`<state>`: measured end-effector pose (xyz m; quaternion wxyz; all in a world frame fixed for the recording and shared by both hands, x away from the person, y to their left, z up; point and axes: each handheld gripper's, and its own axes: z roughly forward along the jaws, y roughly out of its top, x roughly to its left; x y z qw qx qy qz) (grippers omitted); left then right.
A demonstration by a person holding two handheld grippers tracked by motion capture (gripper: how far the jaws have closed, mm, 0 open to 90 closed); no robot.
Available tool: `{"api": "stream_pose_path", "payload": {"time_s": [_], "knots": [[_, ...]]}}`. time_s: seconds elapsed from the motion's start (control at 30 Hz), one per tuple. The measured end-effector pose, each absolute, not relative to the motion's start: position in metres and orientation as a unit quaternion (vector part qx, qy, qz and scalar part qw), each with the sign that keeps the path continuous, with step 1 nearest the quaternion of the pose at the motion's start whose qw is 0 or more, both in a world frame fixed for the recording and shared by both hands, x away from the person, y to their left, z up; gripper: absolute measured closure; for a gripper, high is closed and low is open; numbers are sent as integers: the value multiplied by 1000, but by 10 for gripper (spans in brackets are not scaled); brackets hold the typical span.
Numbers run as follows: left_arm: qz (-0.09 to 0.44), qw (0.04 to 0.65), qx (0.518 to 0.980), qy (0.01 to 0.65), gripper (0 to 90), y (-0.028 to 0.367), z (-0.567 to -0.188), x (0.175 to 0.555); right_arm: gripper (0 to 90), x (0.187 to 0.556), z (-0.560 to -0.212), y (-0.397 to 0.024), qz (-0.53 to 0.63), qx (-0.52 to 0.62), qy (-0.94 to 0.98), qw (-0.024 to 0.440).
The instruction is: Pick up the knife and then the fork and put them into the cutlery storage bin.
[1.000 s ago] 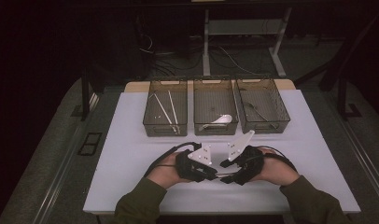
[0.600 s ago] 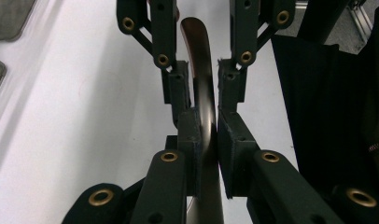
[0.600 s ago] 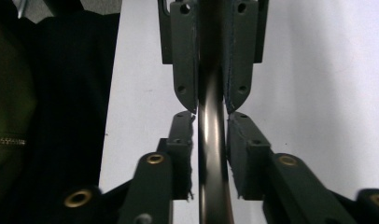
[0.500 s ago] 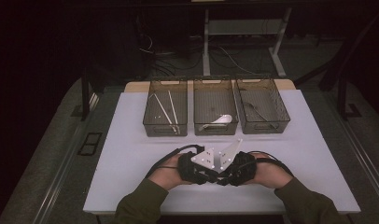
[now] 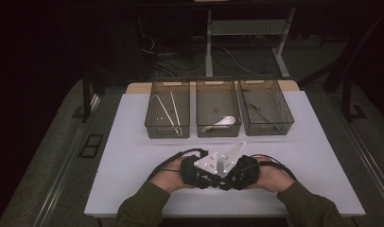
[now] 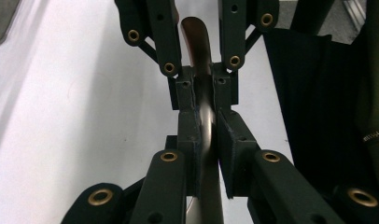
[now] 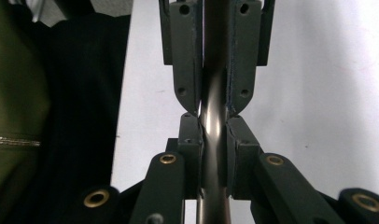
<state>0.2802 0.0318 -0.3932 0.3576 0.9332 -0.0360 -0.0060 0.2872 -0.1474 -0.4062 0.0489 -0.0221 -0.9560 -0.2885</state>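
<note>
Dim surroundings, soft close-up blur

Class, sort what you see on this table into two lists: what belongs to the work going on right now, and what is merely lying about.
In use:
- left claw, shut on a dark metal utensil handle
- right claw, just closed on the same handle

Lying about:
- left bin with pale sticks
- middle bin with a white spoon
- right bin

My white worktop point(image 5: 133, 156) carries three clear bins in a row at its far edge: left bin point(image 5: 167, 109), middle bin point(image 5: 218, 109), right bin point(image 5: 266, 108).
</note>
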Motion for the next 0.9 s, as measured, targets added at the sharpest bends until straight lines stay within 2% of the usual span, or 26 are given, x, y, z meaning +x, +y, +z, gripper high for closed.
{"api": "stream_pose_path", "payload": {"time_s": [0.1,0.17,0.3,0.47,0.63,0.9], "knots": [[0,366,930,-35,766,34,-392,281,790,288,-406,-149,-295,-27,-954,53],[9,380,925,-30,700,38,-389,283,790,289,-406,-151,-297,-28,-953,56],[12,401,916,2,580,52,-383,286,790,294,-406,-156,-297,-24,-954,43],[13,431,900,53,510,74,-381,284,790,297,-403,-166,-305,-45,-951,34],[33,460,883,90,373,95,-384,280,789,302,-399,-180,-314,-67,-947,27],[68,468,866,161,208,127,-401,272,789,312,-398,-204,-322,-113,-940,10]]}}
